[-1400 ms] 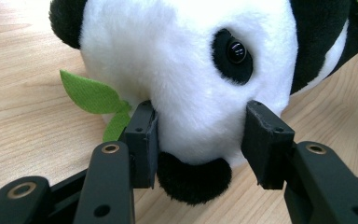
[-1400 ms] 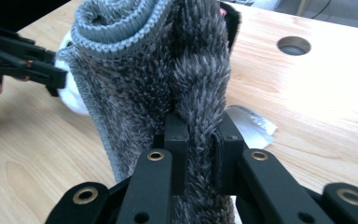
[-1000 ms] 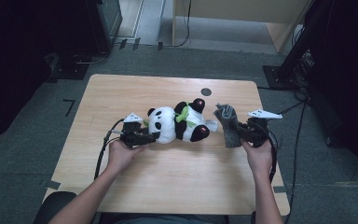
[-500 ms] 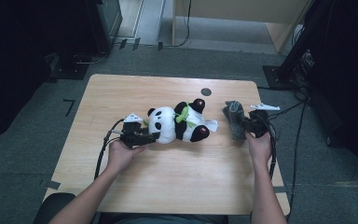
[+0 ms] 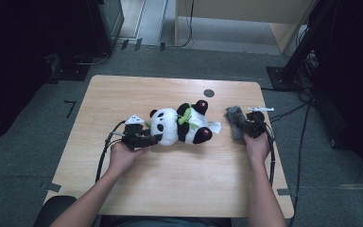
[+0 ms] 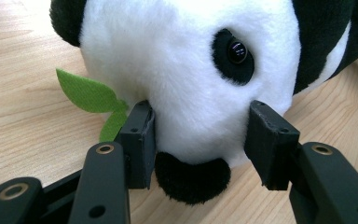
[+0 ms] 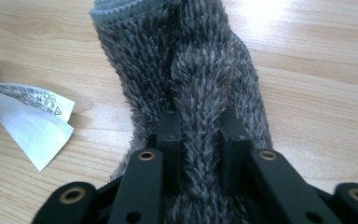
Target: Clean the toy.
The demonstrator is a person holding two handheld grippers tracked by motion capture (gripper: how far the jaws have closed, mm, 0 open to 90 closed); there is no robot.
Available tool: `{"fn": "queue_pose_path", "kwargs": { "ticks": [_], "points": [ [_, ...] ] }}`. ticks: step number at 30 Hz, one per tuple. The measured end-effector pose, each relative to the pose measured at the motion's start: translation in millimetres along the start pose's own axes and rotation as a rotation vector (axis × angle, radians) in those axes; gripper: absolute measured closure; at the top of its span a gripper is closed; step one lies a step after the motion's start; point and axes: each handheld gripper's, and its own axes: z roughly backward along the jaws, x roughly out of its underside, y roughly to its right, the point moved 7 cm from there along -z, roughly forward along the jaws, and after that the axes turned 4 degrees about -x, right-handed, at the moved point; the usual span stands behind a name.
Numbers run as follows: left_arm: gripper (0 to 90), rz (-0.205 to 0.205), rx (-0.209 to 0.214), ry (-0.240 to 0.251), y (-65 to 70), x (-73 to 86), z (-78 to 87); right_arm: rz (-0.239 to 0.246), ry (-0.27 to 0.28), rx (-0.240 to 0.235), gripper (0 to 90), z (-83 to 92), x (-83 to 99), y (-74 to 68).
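The white care label [image 7: 30, 119] lying on the worktop [image 7: 317, 60] bears small laundry symbols and fine print too small to read.

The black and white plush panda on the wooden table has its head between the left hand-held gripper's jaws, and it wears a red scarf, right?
Not quite: the black and white plush panda wears a green scarf, as the high view shows. Its head does sit between the jaws of the left hand-held gripper.

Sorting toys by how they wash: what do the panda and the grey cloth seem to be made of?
The panda looks like soft synthetic plush: short dense white and black pile, a glossy plastic-looking eye and felt-like green leaves. The grey cloth looks like shaggy microfibre or chenille, with spiky tufts and a stitched hem; the exact fibre can't be told.
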Motion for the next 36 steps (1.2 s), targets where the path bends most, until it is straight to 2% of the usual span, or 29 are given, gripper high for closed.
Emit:
{"fn": "queue_pose_path", "kwargs": {
  "ticks": [1,4,5,8,10,13,19,25,30,36],
  "points": [
    [48.1,0.0,0.0,0.0,0.0,0.0,0.0,0.0,0.0,0.0,69.7,0.0,0.0,0.0],
    [47.8,-0.001,0.0,0.0,0.1,0.0,0.1,-0.026,0.021,-0.007,60.9,4.9,-2.1,1.8],
    [47.6,-0.002,0.0,-0.001,0.1,0.0,0.1,-0.032,0.032,-0.026,58.6,6.7,-3.3,1.5],
    [46.9,-0.003,0.0,-0.001,0.0,0.0,0.3,-0.03,0.069,-0.048,51.4,14.8,-7.5,0.1],
    [45.3,-0.003,0.0,0.0,-0.3,-0.1,0.2,-0.01,0.105,-0.059,44.5,22.8,-11.8,-3.6],
    [44.3,0.0,0.001,-0.002,-0.4,-0.4,0.1,0.007,0.116,-0.063,42.5,27.2,-13.1,-6.9],
    [43.0,-0.005,-0.003,-0.005,-0.1,-0.9,0.2,0.046,0.165,-0.115,37.8,46.3,-15.7,-24.1],
    [41.5,-0.006,-0.003,-0.009,0.1,-1.3,0.2,0.083,0.175,-0.152,32.0,58.4,-13.3,-41.7],
    [40.2,-0.006,-0.002,-0.01,-0.3,-1.5,0.1,0.112,0.179,-0.174,34.8,63.7,-10.1,-58.9],
    [38.3,-0.016,-0.009,-0.009,-0.5,-1.7,-0.4,0.144,0.21,-0.211,32.9,74.1,-8.4,-83.6]
  ]
}}
